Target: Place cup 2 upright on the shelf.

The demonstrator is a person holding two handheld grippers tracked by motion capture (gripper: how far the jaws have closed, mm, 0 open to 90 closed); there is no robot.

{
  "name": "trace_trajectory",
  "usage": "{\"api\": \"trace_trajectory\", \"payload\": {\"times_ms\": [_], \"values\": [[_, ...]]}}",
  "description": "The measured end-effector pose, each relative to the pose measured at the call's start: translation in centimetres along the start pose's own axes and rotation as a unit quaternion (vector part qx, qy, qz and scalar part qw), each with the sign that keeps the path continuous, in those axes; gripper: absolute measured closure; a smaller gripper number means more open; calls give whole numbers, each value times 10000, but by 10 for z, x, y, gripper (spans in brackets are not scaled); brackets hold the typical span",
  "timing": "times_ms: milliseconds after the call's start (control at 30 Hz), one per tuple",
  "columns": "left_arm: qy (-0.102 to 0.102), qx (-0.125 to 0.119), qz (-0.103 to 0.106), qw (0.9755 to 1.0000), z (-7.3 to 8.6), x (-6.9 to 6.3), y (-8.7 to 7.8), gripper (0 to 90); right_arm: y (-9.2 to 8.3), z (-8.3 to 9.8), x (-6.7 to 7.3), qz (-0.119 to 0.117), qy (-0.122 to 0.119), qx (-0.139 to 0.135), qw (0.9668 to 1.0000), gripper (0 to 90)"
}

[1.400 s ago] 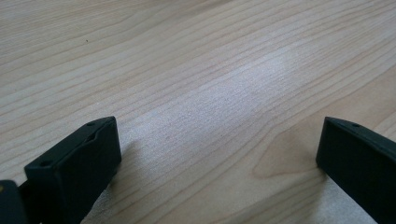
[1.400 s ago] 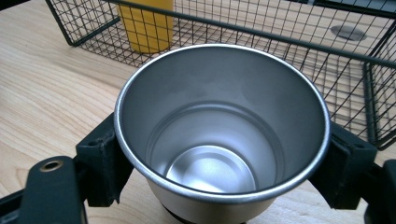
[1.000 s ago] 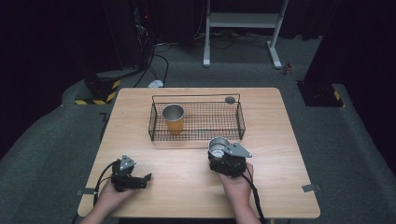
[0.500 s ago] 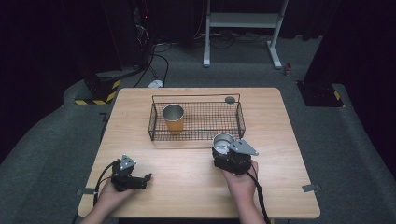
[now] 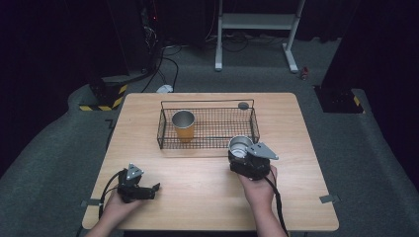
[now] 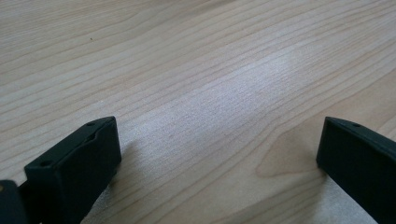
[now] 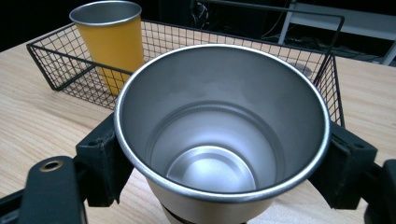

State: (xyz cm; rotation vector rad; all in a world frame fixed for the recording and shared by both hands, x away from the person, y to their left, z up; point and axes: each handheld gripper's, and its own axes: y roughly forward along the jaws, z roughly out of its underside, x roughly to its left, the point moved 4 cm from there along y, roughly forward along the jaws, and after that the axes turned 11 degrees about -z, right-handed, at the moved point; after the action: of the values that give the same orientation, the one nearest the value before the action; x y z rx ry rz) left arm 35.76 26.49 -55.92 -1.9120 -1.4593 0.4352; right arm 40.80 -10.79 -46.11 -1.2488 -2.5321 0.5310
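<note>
I had R gripper (image 5: pixel 240 150) clenched on steel cup (image 7: pixel 219 126), upright, near basket (image 5: pixel 207 144), prob to drop in. L gripper (image 5: pixel 150 190) jaws released, idle on table (image 5: pixel 197 197).

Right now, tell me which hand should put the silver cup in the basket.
Right. Its tongs already clasp the silver cup beside the basket; the left tongs sit open and empty, farther off.

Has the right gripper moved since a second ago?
Yes. The right gripper, shut on the silver cup, shifted rightward along the wire basket front, nearing its right corner.
</note>
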Motion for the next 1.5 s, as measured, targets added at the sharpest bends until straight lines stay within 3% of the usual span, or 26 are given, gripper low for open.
{"api": "trace_trajectory", "payload": {"times_ms": [633, 1500], "values": [[-70, 16, -58, 10000, 0, 1, 0, 1, 1, -8, -4, 46, -8, -37, 10000, 185], [-62, 29, -126, 9999, 0, 3, 0, 1, -1, -35, -2, 61, -102, -243, 9996, 185]]}}
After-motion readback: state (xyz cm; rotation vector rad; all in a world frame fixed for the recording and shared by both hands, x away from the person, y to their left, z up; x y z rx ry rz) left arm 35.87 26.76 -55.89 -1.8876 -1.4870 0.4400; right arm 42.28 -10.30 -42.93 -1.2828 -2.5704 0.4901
